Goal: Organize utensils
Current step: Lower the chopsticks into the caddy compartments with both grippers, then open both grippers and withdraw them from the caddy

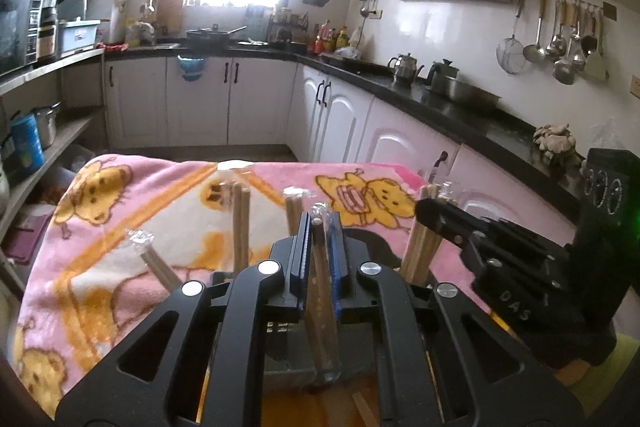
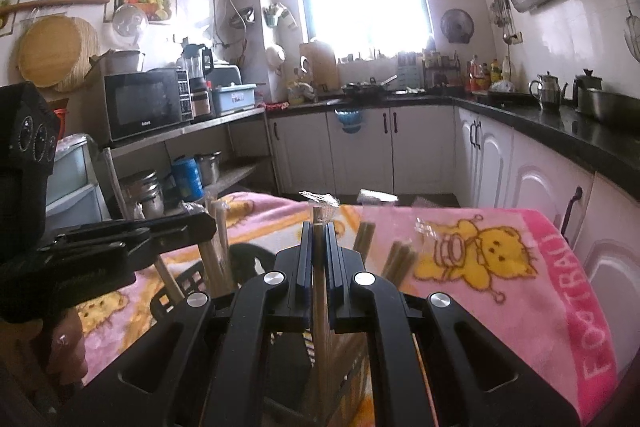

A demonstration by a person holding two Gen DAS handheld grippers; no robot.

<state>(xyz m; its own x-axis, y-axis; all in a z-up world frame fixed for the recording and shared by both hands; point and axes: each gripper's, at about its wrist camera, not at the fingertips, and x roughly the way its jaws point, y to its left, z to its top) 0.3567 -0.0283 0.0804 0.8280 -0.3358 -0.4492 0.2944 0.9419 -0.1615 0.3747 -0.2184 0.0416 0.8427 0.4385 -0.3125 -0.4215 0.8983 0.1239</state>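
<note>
My left gripper (image 1: pixel 319 227) is shut on a wrapped pair of wooden chopsticks (image 1: pixel 322 291), held upright. Several more wrapped chopstick pairs (image 1: pixel 241 227) stand in a black slotted holder (image 1: pixel 224 277) just beyond it. My right gripper (image 2: pixel 319 235) is shut on another wrapped chopstick pair (image 2: pixel 320 307), upright over the same black holder (image 2: pixel 188 283). In the left wrist view the right gripper (image 1: pixel 424 207) reaches in from the right beside a chopstick pair (image 1: pixel 420 247). In the right wrist view the left gripper (image 2: pixel 204 223) reaches in from the left.
A pink cartoon blanket (image 1: pixel 120 211) covers the table under the holder. Kitchen counter (image 1: pixel 460 103) with kettles runs along the right wall; white cabinets (image 2: pixel 360 147) and a shelf with a microwave (image 2: pixel 144 105) stand beyond the table.
</note>
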